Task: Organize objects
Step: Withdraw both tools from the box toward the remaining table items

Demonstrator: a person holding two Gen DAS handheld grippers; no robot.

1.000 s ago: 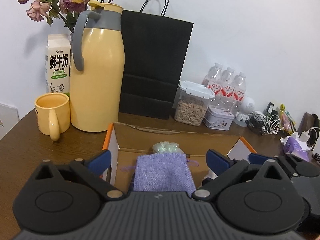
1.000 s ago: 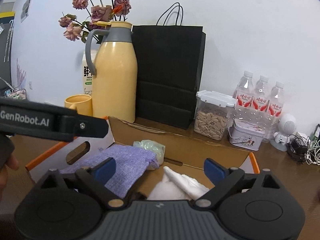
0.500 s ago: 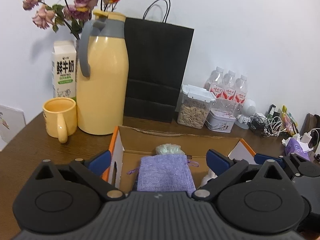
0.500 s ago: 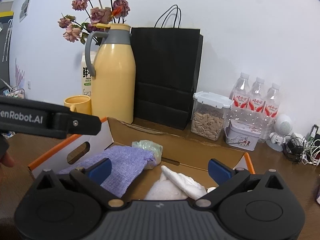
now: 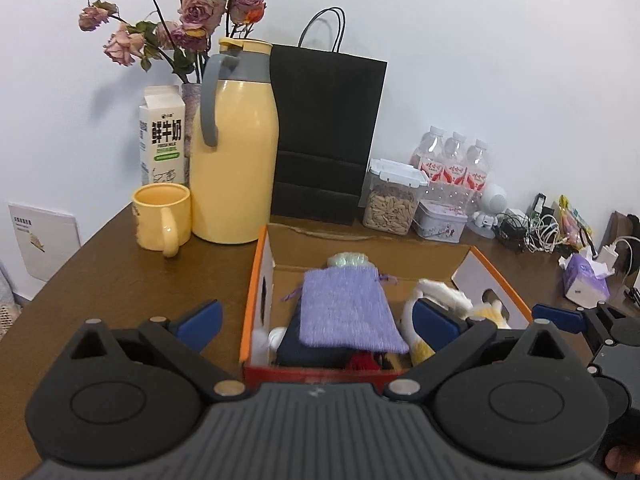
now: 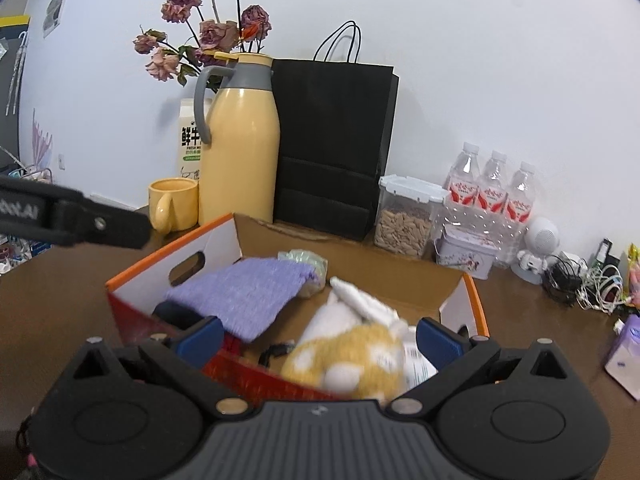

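- Both grippers are spread wide with nothing between the blue pads: left gripper (image 5: pixel 316 322) hangs over the near-left end of the cardboard box (image 5: pixel 256 280), right gripper (image 6: pixel 318 338) over its near-right end.
- Far left on the brown wood table (image 5: pixel 120 280): a glossy yellow mug (image 5: pixel 162 216) with its handle facing the camera, standing just beside a tall, smooth yellow thermos jug (image 5: pixel 234 152) with a grey handle and collar.
- Behind those, a white milk carton (image 5: pixel 162 132) and a vase of dried pink roses (image 5: pixel 180 20), right against the wall.
- Plenty of bare tabletop left of the box, in front of the mug.
- Box is open-topped, with orange rims, white inner walls with oval hand holes, and a red front.
- Inside, left to right: a fuzzy purple woven pouch (image 5: pixel 346 312) lying flat over something dark, a pale green crinkly bag (image 6: pixel 304 260) at its far end, then a white and yellow plush toy (image 6: pixel 352 356), blurry, filling the right half.
- Behind the box, a matte black paper bag (image 5: pixel 326 136) stands upright.
- Right of that, a clear lidded tub of seeds (image 5: pixel 390 204), a small patterned tin (image 5: pixel 440 226) and three water bottles (image 5: pixel 454 164).
- Far right edge is crowded: tangled cables (image 5: pixel 532 234) and a purple tissue pack (image 5: pixel 586 280).
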